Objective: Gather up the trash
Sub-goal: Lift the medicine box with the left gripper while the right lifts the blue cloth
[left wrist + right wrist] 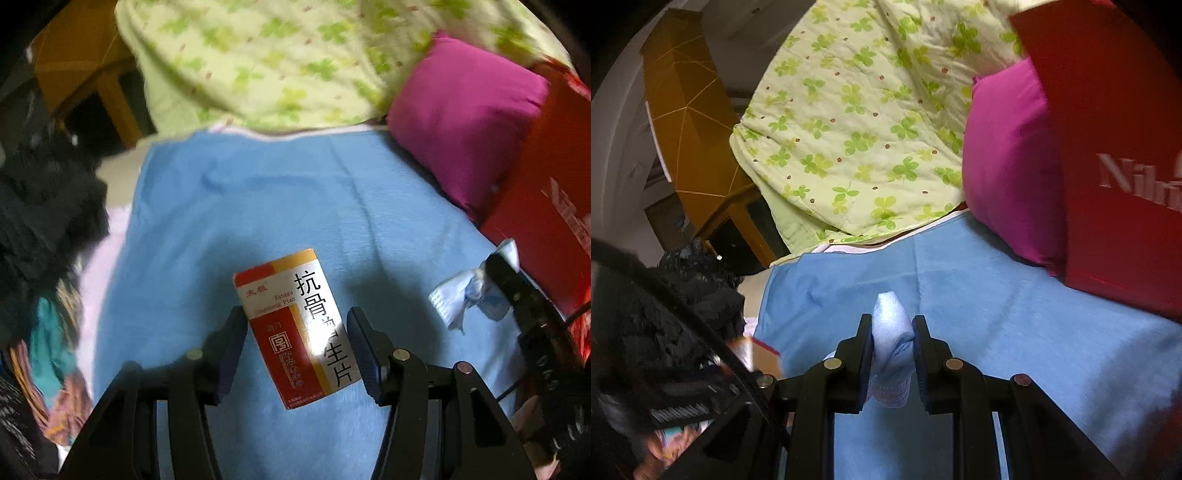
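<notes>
My left gripper (297, 319) is shut on a red, white and orange medicine box (295, 325) with Chinese print, held above the blue blanket (258, 206). My right gripper (892, 325) is shut on a crumpled pale blue wrapper (892, 343). The wrapper (461, 299) and the right gripper also show at the right of the left wrist view. A corner of the box (757, 354) shows at the lower left of the right wrist view. A red paper bag (1115, 158) stands to the right on the bed.
A magenta pillow (1008, 173) lies against the red bag. A green clover-print quilt (857, 125) is heaped at the back. Dark clothes (44, 206) are piled at the left edge of the bed. Orange wooden furniture (687, 122) stands beyond.
</notes>
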Demonstrator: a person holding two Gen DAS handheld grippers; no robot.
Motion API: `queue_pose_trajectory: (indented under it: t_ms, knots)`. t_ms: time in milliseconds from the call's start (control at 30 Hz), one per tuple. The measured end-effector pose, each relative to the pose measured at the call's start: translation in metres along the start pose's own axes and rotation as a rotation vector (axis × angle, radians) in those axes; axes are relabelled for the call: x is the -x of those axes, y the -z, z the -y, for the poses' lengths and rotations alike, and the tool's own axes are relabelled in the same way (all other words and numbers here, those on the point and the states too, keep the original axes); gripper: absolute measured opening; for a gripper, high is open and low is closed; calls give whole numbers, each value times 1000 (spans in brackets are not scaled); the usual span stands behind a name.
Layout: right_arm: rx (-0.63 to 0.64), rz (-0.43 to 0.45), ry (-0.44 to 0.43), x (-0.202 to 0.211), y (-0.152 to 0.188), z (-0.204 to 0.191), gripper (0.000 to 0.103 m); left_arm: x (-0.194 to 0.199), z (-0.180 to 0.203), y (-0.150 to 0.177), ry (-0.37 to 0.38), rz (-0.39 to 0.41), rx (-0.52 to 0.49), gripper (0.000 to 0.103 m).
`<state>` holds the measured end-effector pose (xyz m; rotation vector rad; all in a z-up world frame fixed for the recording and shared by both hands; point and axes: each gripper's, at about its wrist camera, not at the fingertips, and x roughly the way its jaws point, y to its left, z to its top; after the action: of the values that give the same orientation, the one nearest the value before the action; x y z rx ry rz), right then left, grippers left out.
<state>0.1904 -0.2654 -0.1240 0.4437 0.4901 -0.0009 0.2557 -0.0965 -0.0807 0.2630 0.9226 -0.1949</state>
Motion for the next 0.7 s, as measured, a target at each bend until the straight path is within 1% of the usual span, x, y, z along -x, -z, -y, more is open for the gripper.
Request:
queue_pose_trajectory:
  t_ms: [133, 300, 367, 533, 700]
  knots:
    - [22, 21, 25, 38, 20, 4, 22, 43, 12, 20, -16, 90, -87, 57]
    - [41, 83, 15, 81, 36, 3, 22, 85, 28, 42, -30, 192, -161, 57]
    - [39, 88, 13, 92, 39, 2, 22, 100, 33, 50, -30, 229, -184, 57]
    - [65, 91, 11, 114, 42, -7, 22, 122, 43, 61, 1, 263, -209, 57]
    - [84, 121, 23, 136, 35, -15, 22, 137, 48, 65, 7, 296, -218, 57]
